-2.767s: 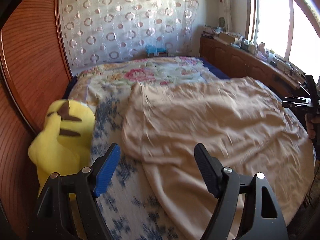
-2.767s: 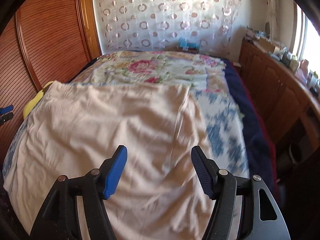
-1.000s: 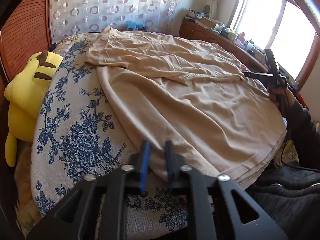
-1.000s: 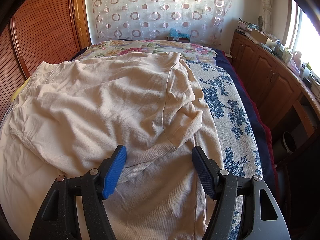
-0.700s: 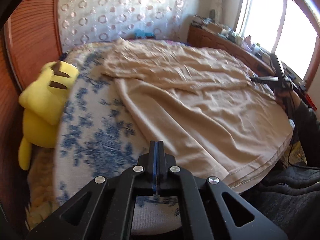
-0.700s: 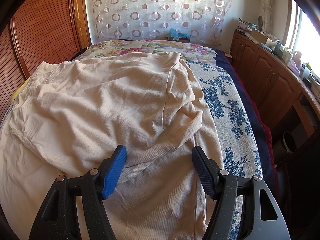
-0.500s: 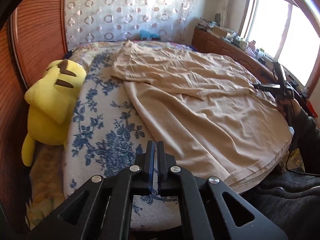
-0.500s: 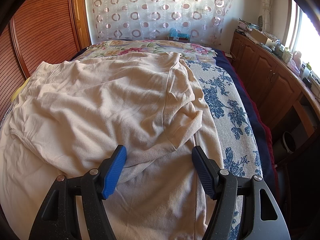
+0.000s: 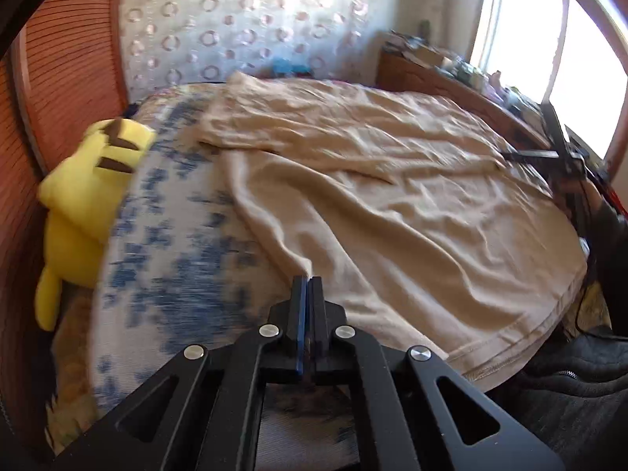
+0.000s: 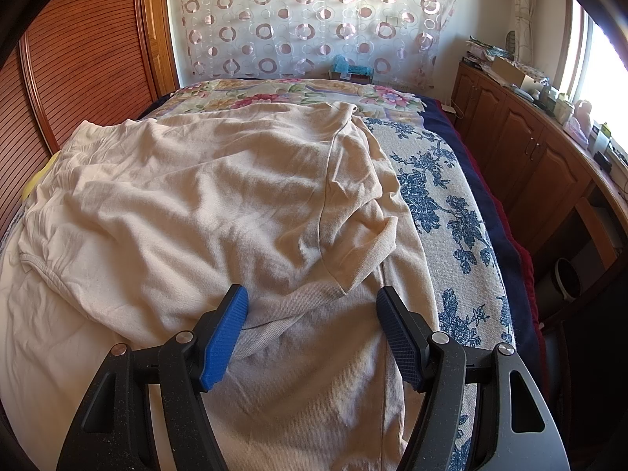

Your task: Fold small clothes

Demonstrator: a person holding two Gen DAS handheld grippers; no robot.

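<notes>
Sunlit bedroom, bed point(image 10: 451, 180) under a blue-flowered cover. Beige garment point(image 10: 219, 204) spread across it, rumpled, one sleeve folded inward. Left gripper point(image 9: 307, 283) pressed together at the garment's near side edge, seemingly pinching a ridge of cloth, though blur obscures it. Right gripper point(image 10: 312, 306) spread wide, hovering above the fabric, nothing clamped. Yellow plush toy point(image 9: 84, 192) left of the left gripper.

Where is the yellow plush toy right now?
In the left wrist view, the yellow plush toy lies at the left edge of the bed, wedged between the blue floral bedspread and the wooden slatted wall.
</notes>
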